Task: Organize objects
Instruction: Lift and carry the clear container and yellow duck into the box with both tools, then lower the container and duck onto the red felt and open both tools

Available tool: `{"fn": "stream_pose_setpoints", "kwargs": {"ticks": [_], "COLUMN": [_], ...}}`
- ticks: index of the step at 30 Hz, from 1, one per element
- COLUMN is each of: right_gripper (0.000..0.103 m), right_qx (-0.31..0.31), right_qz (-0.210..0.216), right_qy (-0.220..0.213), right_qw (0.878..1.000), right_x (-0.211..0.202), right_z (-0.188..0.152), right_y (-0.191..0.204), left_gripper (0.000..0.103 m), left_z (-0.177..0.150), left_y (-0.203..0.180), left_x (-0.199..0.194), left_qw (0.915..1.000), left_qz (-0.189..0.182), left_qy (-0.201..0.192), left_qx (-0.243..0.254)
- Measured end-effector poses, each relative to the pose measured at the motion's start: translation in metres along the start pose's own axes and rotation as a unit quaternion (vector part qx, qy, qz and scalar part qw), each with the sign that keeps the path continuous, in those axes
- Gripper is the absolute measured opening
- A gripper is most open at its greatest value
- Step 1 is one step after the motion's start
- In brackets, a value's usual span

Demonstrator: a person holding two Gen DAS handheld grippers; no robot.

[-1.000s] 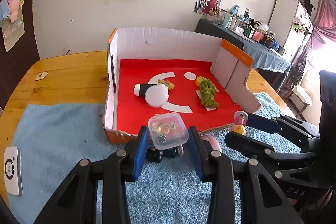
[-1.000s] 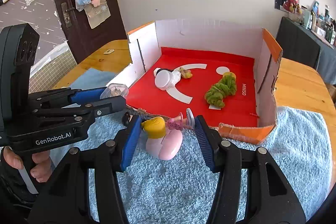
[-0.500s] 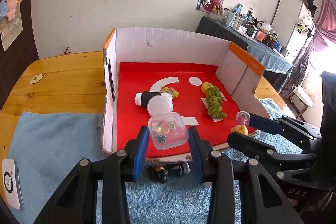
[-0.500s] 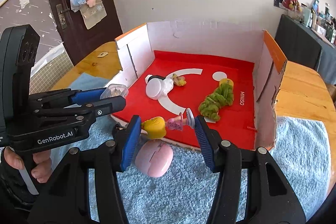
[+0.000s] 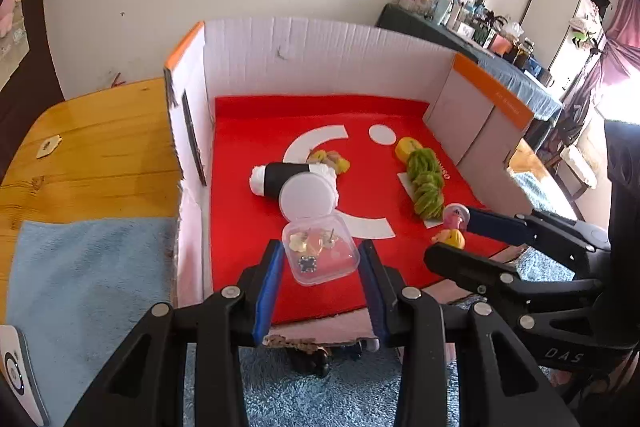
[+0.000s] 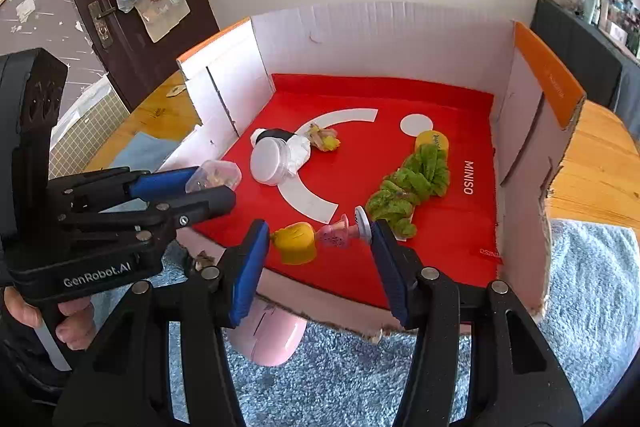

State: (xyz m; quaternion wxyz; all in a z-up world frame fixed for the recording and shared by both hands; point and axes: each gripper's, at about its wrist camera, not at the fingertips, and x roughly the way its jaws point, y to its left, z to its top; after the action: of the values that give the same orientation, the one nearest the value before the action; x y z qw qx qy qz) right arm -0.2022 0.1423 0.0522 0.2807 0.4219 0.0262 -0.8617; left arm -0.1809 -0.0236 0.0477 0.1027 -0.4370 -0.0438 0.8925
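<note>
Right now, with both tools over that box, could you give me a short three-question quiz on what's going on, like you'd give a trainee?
1. True or false: the left tool holds a clear case of small trinkets.
2. What does the right tool grip? A) the green scrunchie B) a small doll with yellow hair C) the pink mouse
3. Fill in: the white jar lies on the box's ____ floor.

Key: 1 true; 2 B; 3 red.
</note>
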Motion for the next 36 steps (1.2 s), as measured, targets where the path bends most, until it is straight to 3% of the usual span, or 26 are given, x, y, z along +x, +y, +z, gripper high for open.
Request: {"fn": "stream_pose_setpoints", "kwargs": {"ticks": [18,36], "right_gripper": [0.051,0.051], "right_qx": [0.009,0.010], "right_qz": [0.004,-0.049], "right_qy": [0.031,0.024], "right_qw": [0.999,0.998], "right_x": [0.023,0.030], "right_z": [0.002,0.006], "right_y": [-0.011,-0.028], "left_gripper": [0.040,0.040], "left_z": [0.005,0.015], "left_y": [0.000,0.005], "left_x": [0.024,0.045], "left_qw": [0.9996,0.9994], "left_qz": [-0.001,0.004], "left_qy": [0.026,0.034], "left_qx": [0.006,0.003]}}
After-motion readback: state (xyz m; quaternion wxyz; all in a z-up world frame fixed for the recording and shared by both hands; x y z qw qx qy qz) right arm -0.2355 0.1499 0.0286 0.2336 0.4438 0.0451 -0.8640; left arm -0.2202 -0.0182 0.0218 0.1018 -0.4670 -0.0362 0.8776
